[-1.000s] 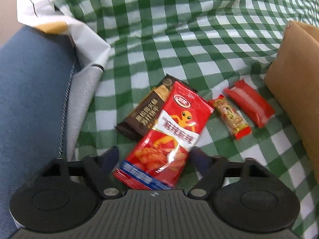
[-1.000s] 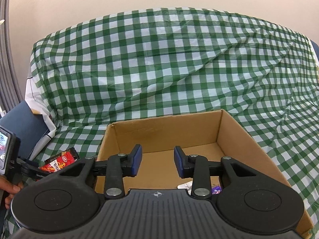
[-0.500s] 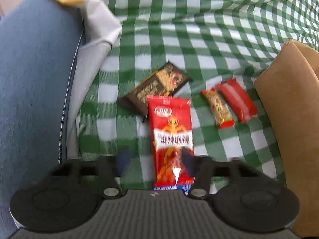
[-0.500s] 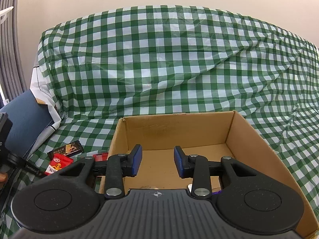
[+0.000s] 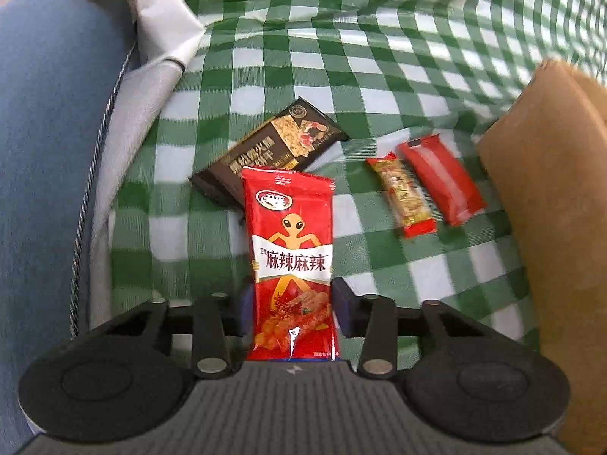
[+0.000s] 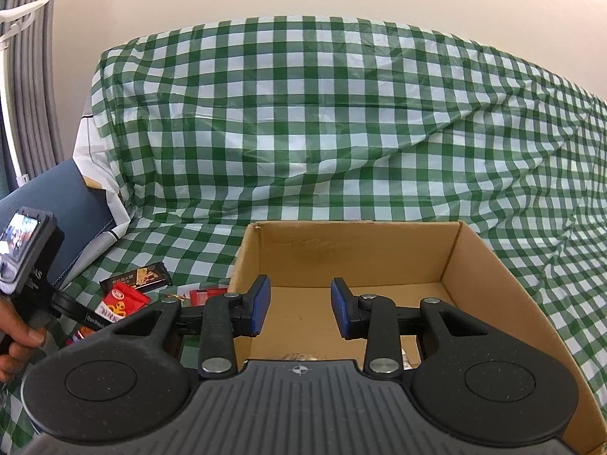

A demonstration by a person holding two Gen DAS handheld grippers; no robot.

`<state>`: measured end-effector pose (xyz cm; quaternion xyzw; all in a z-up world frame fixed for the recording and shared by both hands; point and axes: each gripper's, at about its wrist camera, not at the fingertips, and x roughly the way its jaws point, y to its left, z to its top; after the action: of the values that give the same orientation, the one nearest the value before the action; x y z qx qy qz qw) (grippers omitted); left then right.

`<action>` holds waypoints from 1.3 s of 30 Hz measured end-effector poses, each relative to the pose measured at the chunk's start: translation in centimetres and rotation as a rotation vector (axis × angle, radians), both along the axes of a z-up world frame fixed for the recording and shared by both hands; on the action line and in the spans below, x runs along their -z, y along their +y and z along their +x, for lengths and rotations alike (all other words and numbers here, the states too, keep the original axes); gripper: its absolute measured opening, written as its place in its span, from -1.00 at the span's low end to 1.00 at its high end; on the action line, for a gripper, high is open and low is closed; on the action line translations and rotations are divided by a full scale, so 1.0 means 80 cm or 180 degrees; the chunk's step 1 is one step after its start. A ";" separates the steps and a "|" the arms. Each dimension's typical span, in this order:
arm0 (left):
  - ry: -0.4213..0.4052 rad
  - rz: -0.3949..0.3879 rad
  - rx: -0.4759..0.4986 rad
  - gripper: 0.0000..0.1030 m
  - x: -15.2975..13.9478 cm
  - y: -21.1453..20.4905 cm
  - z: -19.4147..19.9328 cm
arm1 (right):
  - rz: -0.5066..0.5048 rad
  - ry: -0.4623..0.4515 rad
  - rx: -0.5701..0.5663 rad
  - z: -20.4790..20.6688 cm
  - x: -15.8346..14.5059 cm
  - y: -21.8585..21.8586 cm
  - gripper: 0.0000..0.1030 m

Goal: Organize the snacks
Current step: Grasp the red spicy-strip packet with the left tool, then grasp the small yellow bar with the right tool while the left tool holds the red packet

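Note:
My left gripper [image 5: 292,295] is shut on a red snack packet with an orange alien figure [image 5: 290,250], which it holds above the green checked cloth [image 5: 265,57]. Behind the packet lie a dark brown biscuit packet [image 5: 273,148], a small gold-and-red bar [image 5: 404,193] and a red bar [image 5: 440,178]. The cardboard box [image 5: 550,208] stands to the right. My right gripper [image 6: 299,307] is open and empty over the box [image 6: 474,265]. A few small wrapped snacks [image 6: 406,358] lie on the box floor, mostly hidden by the gripper.
A blue cushion [image 5: 45,151] and white cloth [image 5: 163,38] lie to the left. The checked cloth drapes over a raised back [image 6: 322,113] behind the box. In the right wrist view the person's hand holds the left gripper's handle [image 6: 26,265] at the left edge.
The left gripper closed on the red alien packet and straightened it, lifting it off the dark packet. The right gripper drifted a little to the left over the box.

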<state>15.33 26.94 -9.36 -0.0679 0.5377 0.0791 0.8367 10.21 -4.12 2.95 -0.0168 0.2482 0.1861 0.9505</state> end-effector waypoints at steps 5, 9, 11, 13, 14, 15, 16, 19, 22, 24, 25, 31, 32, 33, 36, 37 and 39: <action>0.0002 0.0039 -0.0094 -0.77 -0.014 -0.002 -0.025 | -0.0029 -0.0006 -0.0046 -0.004 -0.001 0.008 -0.28; -0.0052 -0.0093 -0.0334 -0.77 -0.030 0.002 -0.050 | -0.0045 0.0004 -0.0096 -0.010 -0.002 0.013 -0.28; 0.0012 -0.0099 -0.0369 -0.76 -0.029 0.002 -0.055 | -0.0074 0.0029 -0.0180 -0.012 -0.001 0.016 -0.28; 0.0031 -0.0125 -0.0383 -0.67 -0.028 0.004 -0.058 | -0.0148 0.0013 -0.0269 -0.017 0.000 0.022 -0.28; -0.0002 -0.0141 -0.0395 -0.46 -0.029 0.006 -0.059 | -0.0186 0.0002 -0.0316 -0.019 0.001 0.025 -0.28; -0.0037 -0.0149 -0.0408 -0.30 -0.031 0.007 -0.060 | -0.0216 -0.0010 -0.0363 -0.021 0.001 0.027 -0.28; -0.0063 -0.0155 -0.0424 0.01 -0.031 0.008 -0.059 | -0.0232 -0.0021 -0.0392 -0.022 0.000 0.029 -0.28; -0.0048 -0.0227 -0.0432 0.37 -0.027 0.003 -0.051 | -0.0278 -0.0005 -0.0460 -0.024 0.000 0.032 -0.28; 0.0061 -0.0270 -0.0404 0.61 -0.016 -0.012 -0.035 | -0.0320 0.0014 -0.0479 -0.021 0.001 0.036 -0.28; 0.0106 -0.0169 -0.0342 0.62 -0.011 -0.025 -0.024 | -0.0340 0.0022 -0.0485 -0.021 0.002 0.038 -0.28; 0.0135 -0.0103 -0.0292 0.63 -0.007 -0.031 -0.019 | -0.0350 0.0022 -0.0491 -0.021 0.002 0.038 -0.28; 0.0338 0.0081 -0.0098 0.33 0.014 -0.040 -0.009 | -0.0460 0.0083 -0.0622 -0.022 0.002 0.053 -0.28; 0.0320 0.0107 -0.0108 0.15 0.012 -0.036 -0.010 | -0.0459 0.0121 -0.0639 -0.021 0.000 0.058 -0.28; 0.0312 0.0116 -0.0147 0.05 0.010 -0.031 -0.012 | -0.0438 0.0160 -0.0651 -0.019 -0.003 0.063 -0.28; 0.0283 -0.0022 -0.0341 -0.09 0.007 -0.009 -0.019 | -0.0392 0.0301 -0.0638 -0.010 -0.012 0.094 -0.28; 0.0261 -0.0081 -0.0453 -0.13 0.005 -0.001 -0.022 | -0.0370 0.0365 -0.0643 -0.005 -0.014 0.108 -0.28; 0.0241 -0.0165 -0.0645 -0.16 0.002 0.012 -0.027 | -0.0316 0.0497 -0.0678 0.003 -0.015 0.139 -0.28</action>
<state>13.18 27.86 -9.49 -0.1405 0.5612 0.1519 0.8014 10.45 6.99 4.16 -0.0755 0.3270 0.2742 0.9012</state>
